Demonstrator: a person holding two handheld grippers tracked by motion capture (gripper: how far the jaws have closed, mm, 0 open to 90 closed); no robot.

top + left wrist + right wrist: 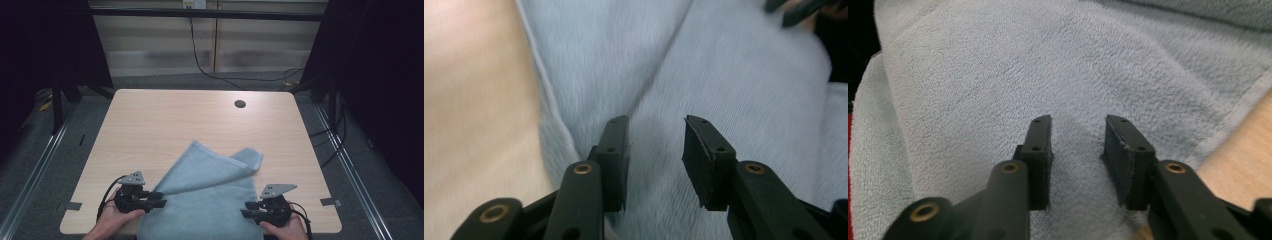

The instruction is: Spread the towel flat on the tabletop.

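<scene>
With both the left gripper [159,199] and right gripper [247,209] parted and empty at the lower frame, we should pinch the towel [210,185] edges evenly before folding.

We see a light wooden table [165,120] with rounded corners and a round cable hole [240,104] near its far edge. A pale blue towel [210,192] lies on its near half, partly folded over itself, its near end hanging over the front edge. Grey tape tabs [331,202] mark the near corners.
</scene>
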